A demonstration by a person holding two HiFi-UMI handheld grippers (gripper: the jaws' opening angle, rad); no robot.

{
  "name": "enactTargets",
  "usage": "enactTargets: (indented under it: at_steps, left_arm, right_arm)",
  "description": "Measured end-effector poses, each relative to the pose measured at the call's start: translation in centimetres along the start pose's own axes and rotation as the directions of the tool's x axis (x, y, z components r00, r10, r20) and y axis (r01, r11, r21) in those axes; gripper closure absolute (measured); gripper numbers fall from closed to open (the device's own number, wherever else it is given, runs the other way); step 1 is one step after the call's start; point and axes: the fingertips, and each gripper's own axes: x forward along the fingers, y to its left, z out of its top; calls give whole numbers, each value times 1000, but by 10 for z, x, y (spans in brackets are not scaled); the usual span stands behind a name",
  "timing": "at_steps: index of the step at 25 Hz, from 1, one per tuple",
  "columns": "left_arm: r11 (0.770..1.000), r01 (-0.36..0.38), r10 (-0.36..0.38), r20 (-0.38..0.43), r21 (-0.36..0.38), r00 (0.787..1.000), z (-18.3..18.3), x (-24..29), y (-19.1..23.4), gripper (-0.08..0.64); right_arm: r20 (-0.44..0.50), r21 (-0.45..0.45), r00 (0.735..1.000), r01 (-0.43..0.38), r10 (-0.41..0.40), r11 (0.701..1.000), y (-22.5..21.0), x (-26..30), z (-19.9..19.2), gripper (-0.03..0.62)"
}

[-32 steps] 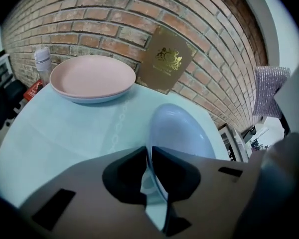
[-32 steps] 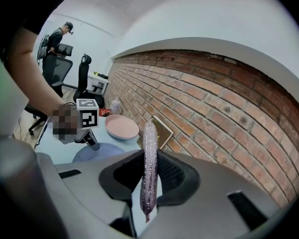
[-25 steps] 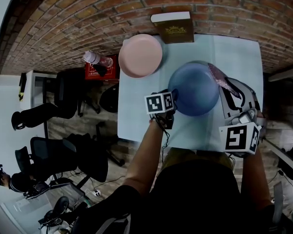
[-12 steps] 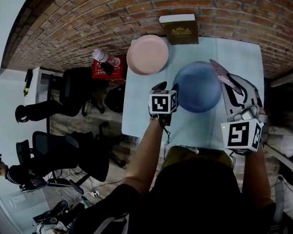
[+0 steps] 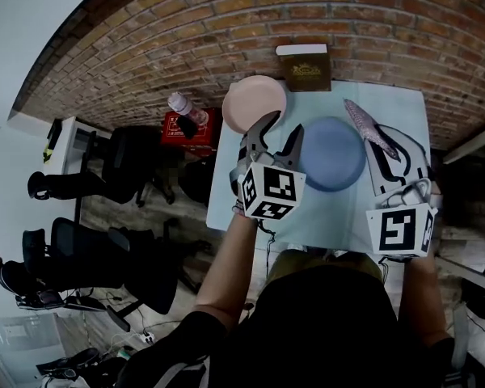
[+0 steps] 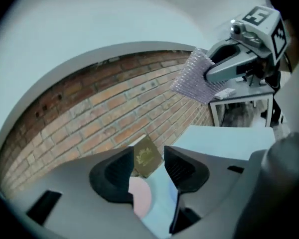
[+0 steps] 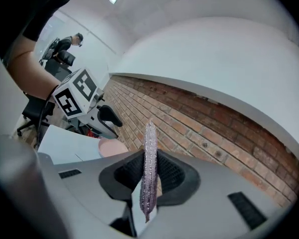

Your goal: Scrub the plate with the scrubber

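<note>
A blue plate (image 5: 333,155) lies on the pale table (image 5: 396,95). My left gripper (image 5: 283,128) is lifted well above the table, left of the plate and over its edge. It is open and holds nothing; its jaws have just been opening wider. In the left gripper view this gripper (image 6: 148,171) frames only the table and what lies on it. My right gripper (image 5: 385,150) is held right of the plate, shut on the glittery pink-purple scrubber (image 5: 369,126). In the right gripper view the scrubber (image 7: 149,168) stands edge-on between the jaws (image 7: 149,176).
A pink plate (image 5: 255,103) and a brown book (image 5: 305,65) sit at the table's far side by the brick wall (image 5: 186,31). Left of the table are a bottle (image 5: 182,103) on a red box (image 5: 192,128) and dark office chairs (image 5: 121,168).
My left gripper has risen from beside the blue plate's left rim and rolled, its marker cube now facing up. My right gripper has lifted a little with the scrubber.
</note>
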Motion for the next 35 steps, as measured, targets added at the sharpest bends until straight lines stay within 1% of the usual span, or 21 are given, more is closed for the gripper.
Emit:
enactTargets:
  at_steps: [2,5,7,11,13,15,16,17,18,21,26,31,35]
  left_arm:
    - [996,-13,9,45,87,999,22,-20,0,360]
    - [986,-23,5,105,164,994,51,-44,-3,360]
    - [976,-28,-3,140,218,990,67,-56,-8,360]
    - [953,-40,-16,180,299,983,85,-76,-14,362]
    - [946,-38,-26,191,323,981,88,-84,-18,362]
    - [947,-38,-29,204,318,978,90,-91,-20,373]
    - [950,-43,-25,212,310,977,91,-93,-19,424]
    - [951,-50,-20,221,306,975,92,-96,-19,508]
    - [950,-52,-19,225,308,974,92,-97,-19,531]
    - [949,-28,-44,222,315,974,92,-97,-25,537]
    - [950,12,-90,236,312,968,95,-99,-36,537]
    - [950,15,-93,236,312,967,95,-101,-40,537]
    - [953,7,-83,237,303,968,93,-102,-40,537]
  right_arm:
    - [11,-4,1000,1,-1,1000,0,-6,11,506]
    - [27,-30,1000,9,-8,999,-1,-11,24,506]
    - [35,-45,999,19,-17,999,-1,-13,30,506]
    - [27,-92,999,38,-35,995,2,-16,36,506]
    - [28,-117,999,49,-46,992,3,-19,37,506]
    - [36,-116,998,57,-54,992,3,-22,39,506]
    - [39,-111,998,60,-56,992,2,-24,39,506]
    - [40,-107,998,62,-58,992,2,-25,40,506]
    - [38,-104,998,63,-59,993,2,-26,40,506]
    - [30,-105,998,63,-60,992,4,-29,39,506]
    - [10,-120,999,41,-40,992,11,-32,36,506]
    - [0,-133,999,53,-53,990,10,-36,33,508]
    - [0,-111,999,50,-51,993,12,-38,27,508]
